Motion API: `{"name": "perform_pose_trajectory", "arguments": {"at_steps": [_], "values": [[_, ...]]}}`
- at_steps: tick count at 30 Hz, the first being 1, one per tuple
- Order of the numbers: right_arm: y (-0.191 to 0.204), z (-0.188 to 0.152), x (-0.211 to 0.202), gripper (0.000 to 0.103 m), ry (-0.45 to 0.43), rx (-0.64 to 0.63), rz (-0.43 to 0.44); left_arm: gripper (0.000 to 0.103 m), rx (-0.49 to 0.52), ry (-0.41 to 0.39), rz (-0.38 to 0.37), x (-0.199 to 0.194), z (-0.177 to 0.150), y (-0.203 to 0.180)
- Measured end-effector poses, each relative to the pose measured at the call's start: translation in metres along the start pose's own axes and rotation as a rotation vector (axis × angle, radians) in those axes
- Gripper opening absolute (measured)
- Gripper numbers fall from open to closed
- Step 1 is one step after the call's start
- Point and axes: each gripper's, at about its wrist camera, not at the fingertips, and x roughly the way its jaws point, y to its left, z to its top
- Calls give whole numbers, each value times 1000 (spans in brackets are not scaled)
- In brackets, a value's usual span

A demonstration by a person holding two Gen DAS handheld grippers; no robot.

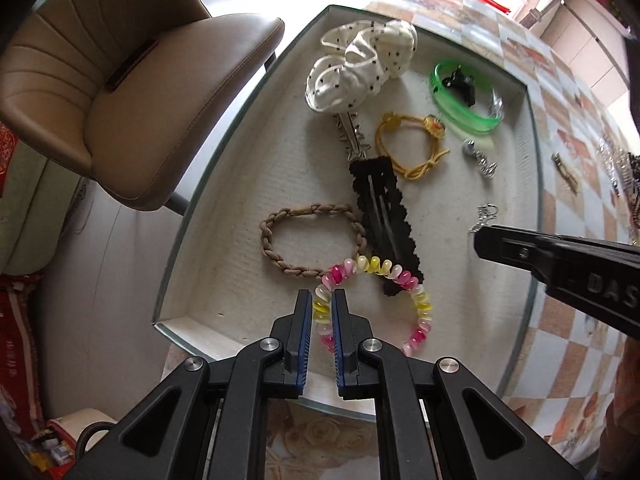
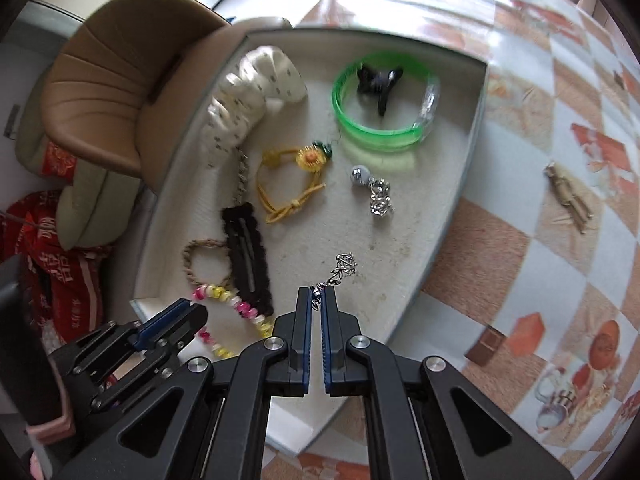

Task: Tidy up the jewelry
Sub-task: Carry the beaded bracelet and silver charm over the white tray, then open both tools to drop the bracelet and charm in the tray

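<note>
A cream-lined tray (image 1: 224,216) holds the jewelry. My left gripper (image 1: 321,300) is shut on a pink, yellow and white spiral hair tie (image 1: 400,276) at the tray's near edge. My right gripper (image 2: 317,295) is shut on a silver chain piece (image 2: 344,266) over the tray's near right part; it also shows in the left wrist view (image 1: 486,216). The right gripper's finger (image 1: 520,250) enters the left wrist view from the right. The tray (image 2: 440,216) also holds a black hair clip (image 1: 384,216), a brown braided band (image 1: 280,236) and a yellow cord tie (image 1: 412,144).
Further back in the tray lie a white dotted scrunchie (image 1: 356,64), a green bangle (image 1: 460,108) around a black claw clip (image 1: 460,84), and a silver bead charm (image 1: 478,156). A tan clip (image 2: 568,196) lies on the checkered tablecloth. A brown chair (image 1: 120,92) stands at left.
</note>
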Motion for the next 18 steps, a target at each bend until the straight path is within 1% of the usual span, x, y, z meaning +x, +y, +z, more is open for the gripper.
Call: {"name": "perform_pose_trajectory", "arguments": {"at_steps": [2, 5, 6, 7, 8, 9, 10, 11, 12, 13, 14, 15, 18], "values": [[-3, 1, 10, 5, 26, 15, -7, 13, 6, 10, 13, 3, -1, -1], [-4, 2, 15, 6, 24, 21, 8, 13, 13, 15, 32, 5, -3, -3], [-3, 2, 15, 10, 29, 18, 7, 13, 14, 16, 37, 5, -3, -3], [-3, 3, 14, 19, 29, 17, 7, 13, 14, 17, 42, 5, -4, -3], [-3, 4, 10, 24, 21, 16, 9, 13, 12, 16, 44, 4, -3, -3], [-2, 5, 5, 35, 11, 16, 10, 13, 10, 11, 47, 3, -4, -3], [-2, 6, 0, 40, -2, 15, 14, 13, 4, 5, 50, 1, -3, -2], [-1, 7, -5, 40, -12, 15, 19, 22, -2, -1, 51, -1, -3, -1], [0, 7, -12, 41, -25, 15, 23, 39, -10, -8, 51, -3, -3, 0], [0, 7, -17, 41, -37, 14, 23, 85, -19, -18, 57, -7, -3, 1], [1, 8, -21, 41, -66, 12, 27, 103, -29, -37, 71, -10, -2, 2], [1, 8, -28, 42, -81, 9, 18, 102, -34, -70, 84, -17, -2, 2], [0, 5, -43, 43, -113, 8, -10, 103, -36, -70, 67, -24, 0, 3]]}}
